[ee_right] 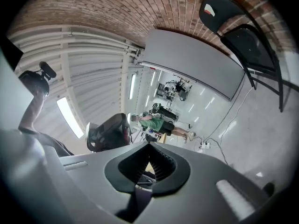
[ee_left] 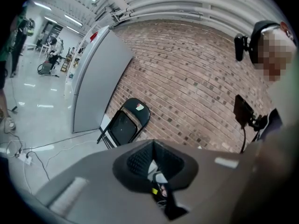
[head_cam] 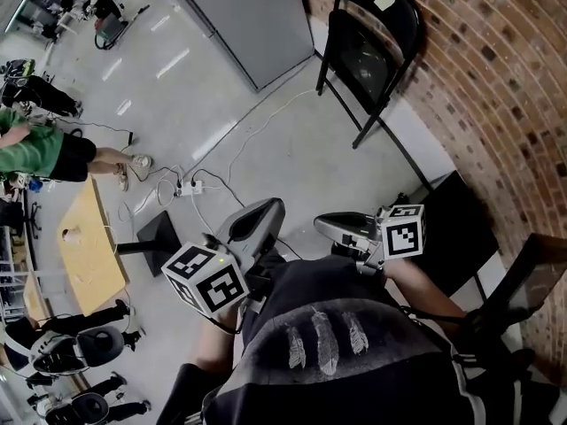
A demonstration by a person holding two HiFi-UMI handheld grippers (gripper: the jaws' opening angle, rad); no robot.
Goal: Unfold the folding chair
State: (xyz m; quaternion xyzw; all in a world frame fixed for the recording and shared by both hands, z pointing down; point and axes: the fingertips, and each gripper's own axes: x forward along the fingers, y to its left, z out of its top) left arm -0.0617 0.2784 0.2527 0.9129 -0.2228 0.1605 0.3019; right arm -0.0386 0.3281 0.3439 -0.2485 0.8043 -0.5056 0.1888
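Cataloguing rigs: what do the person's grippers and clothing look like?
The left gripper and right gripper: grey moulded shells, black ribbed pads, each bearing a white cube with black square markers. Dark top with pale feather prints.

the head view looks steeply down onto the floor (head_cam: pixel 266 122). each gripper view looks out close over its own jaws, the left upright, the right rolled sideways. all three share the chair (head_cam: pixel 368 38) (ee_left: pixel 124 127) (ee_right: pixel 250 43), brick wall (head_cam: pixel 496 78) and grey panel (head_cam: pixel 248 16).

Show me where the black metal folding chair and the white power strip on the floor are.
Black metal folding chair (head_cam: pixel 359 60): head view, seat panel.
White power strip (head_cam: pixel 192 187): head view, middle of its body.
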